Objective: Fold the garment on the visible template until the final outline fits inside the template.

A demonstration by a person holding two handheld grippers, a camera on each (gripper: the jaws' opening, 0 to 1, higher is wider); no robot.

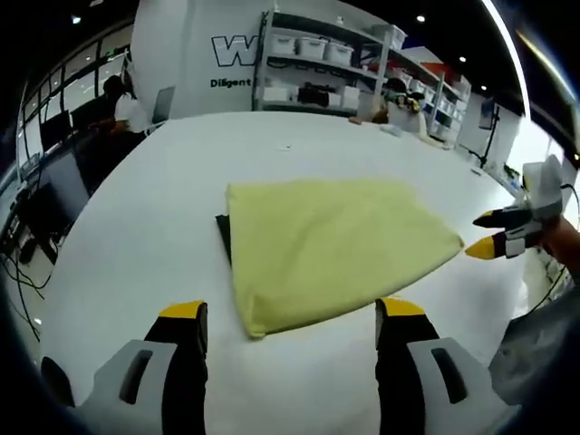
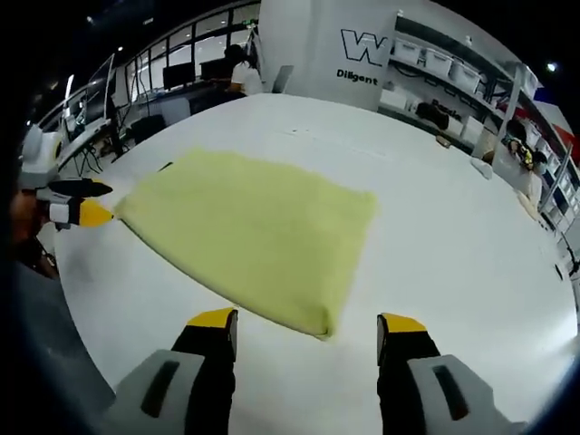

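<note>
Left claw (image 1: 290, 323) open, folded yellow garment (image 1: 335, 245) just ahead

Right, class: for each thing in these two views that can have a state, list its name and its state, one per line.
yellow garment: folded, lying flat on the table
dark template: mostly covered, one edge showing
left gripper: open, holding nothing
right gripper: open, holding nothing

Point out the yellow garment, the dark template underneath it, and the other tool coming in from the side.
Yellow garment (image 1: 335, 249): left gripper view, middle of the folded cloth.
Dark template (image 1: 223, 237): left gripper view, sliver showing beside the garment's edge.
Right tool (image 1: 495, 232): left gripper view, between its yellow tips.
</note>
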